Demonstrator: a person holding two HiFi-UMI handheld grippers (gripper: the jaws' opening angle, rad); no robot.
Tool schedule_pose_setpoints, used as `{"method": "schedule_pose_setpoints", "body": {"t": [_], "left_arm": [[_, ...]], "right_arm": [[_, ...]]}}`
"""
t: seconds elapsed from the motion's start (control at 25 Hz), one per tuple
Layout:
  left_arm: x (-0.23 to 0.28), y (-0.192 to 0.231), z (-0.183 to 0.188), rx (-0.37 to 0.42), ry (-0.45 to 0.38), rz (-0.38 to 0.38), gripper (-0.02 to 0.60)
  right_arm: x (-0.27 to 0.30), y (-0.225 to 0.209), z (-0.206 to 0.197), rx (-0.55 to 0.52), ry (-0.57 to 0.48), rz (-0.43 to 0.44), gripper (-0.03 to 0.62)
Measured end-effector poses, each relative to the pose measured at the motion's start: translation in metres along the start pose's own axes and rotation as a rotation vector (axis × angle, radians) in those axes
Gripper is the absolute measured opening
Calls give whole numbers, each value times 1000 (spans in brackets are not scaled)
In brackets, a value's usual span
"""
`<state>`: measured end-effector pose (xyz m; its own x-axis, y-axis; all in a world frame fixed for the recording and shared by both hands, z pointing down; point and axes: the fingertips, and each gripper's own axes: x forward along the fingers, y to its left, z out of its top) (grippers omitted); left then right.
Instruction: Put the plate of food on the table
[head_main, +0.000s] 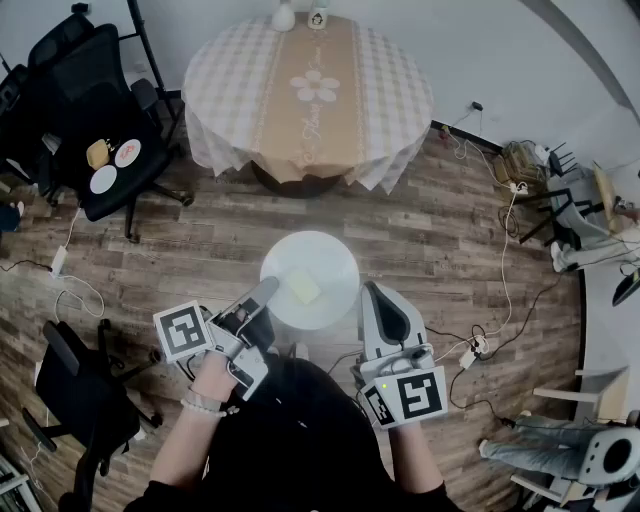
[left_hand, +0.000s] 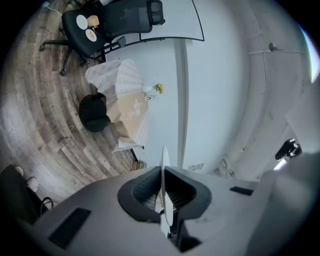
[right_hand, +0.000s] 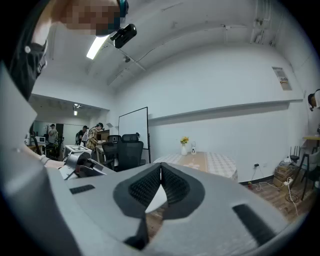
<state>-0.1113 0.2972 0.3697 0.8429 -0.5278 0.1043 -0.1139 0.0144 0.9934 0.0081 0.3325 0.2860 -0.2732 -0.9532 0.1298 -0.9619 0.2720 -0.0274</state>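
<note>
Head view first: the plate (head_main: 318, 258) rides level in front of the person, over the wood floor, with a pale square of food (head_main: 303, 288) just below its middle. The left tool (head_main: 268, 291) comes in from 7 o'clock and bites the rim, one jaw over the other, which is how you pinch a flat rim and keep the dish level. The right tool (head_main: 372, 294) lies along the rim at 4 o'clock, close enough to steady it, though I can't confirm contact from here. The worktop (head_main: 310, 140), round and draped in checked cloth, waits at 12 o'clock, well apart from the plate. By my reading this is the carry, with the set-down to come.

Left gripper view: the room lies sideways because this tool is rolled over. The plate (left_hand: 164, 167) shows edge-on, a thin white blade squeezed between the pads and firmly clamped. The worktop (left_hand: 127, 107) sits at 11 o'clock.

Right gripper view: the room is upright and the pads meet at the tip (right_hand: 160, 171) with nothing between them, so this tool is closed and empty. A sliver of white plate (right_hand: 156, 198) peeks through the gap lower down. The worktop (right_hand: 200, 161) stands at 1 o'clock, so this tool points toward the destination.
</note>
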Motion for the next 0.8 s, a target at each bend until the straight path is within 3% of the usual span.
{"method": "schedule_pose_setpoints", "body": {"t": [0.48,0.68,0.8], "left_arm": [[-4,4,1,-2,-1,3,11],[-5,5,2,-3,-5,1,11],[-4,7,4,-2,-6,5,11]], "right_arm": [[1,-5,-12,73,36,-24,0],[6,-4,-34,308,94,25,2],[10,-5,-45,496,107,57,68]]}}
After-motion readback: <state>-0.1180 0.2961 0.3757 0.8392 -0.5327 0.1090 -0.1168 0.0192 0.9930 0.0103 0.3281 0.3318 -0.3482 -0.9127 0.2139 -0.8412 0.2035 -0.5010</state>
